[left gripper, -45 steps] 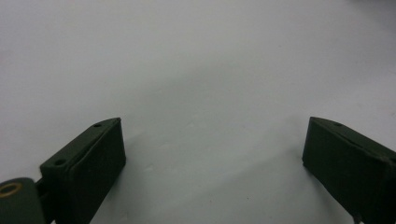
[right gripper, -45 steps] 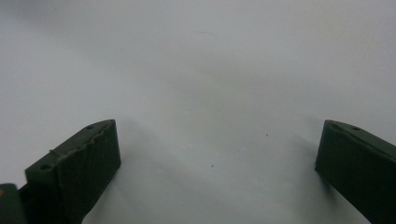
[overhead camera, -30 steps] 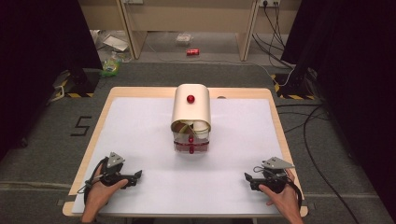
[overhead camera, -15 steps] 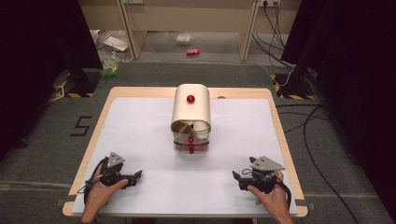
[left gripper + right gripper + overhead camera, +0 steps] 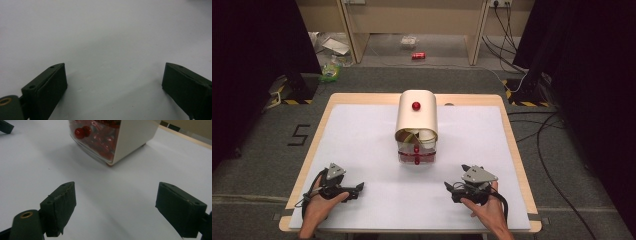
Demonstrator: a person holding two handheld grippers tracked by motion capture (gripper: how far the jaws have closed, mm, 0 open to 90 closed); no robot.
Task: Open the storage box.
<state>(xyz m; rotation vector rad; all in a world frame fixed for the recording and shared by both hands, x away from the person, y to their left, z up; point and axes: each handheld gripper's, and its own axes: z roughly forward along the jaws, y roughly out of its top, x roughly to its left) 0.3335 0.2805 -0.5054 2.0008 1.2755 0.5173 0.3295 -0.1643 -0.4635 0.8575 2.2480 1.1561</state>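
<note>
A cream box with a rounded top (image 5: 417, 120) stands at the middle of the white table (image 5: 362, 145), with a red knob (image 5: 416, 106) on top and a clear front drawer holding red pieces (image 5: 416, 157). Its corner and clear drawer (image 5: 100, 137) rise ahead in the right gripper view. My left gripper (image 5: 360, 187) rests near the front left, open, with bare table between its jaws (image 5: 113, 82). My right gripper (image 5: 447, 187) sits front right, open (image 5: 116, 202), pointing toward the box and short of it.
The table's wooden rim (image 5: 512, 145) borders the white sheet. Beyond it, cables (image 5: 552, 130) run over the grey floor at right, and litter and a red can (image 5: 418, 55) lie by the far cabinet. Dark curtains flank both sides.
My right gripper has moved left and a little forward across the table toward the box. The left gripper has stayed put.
</note>
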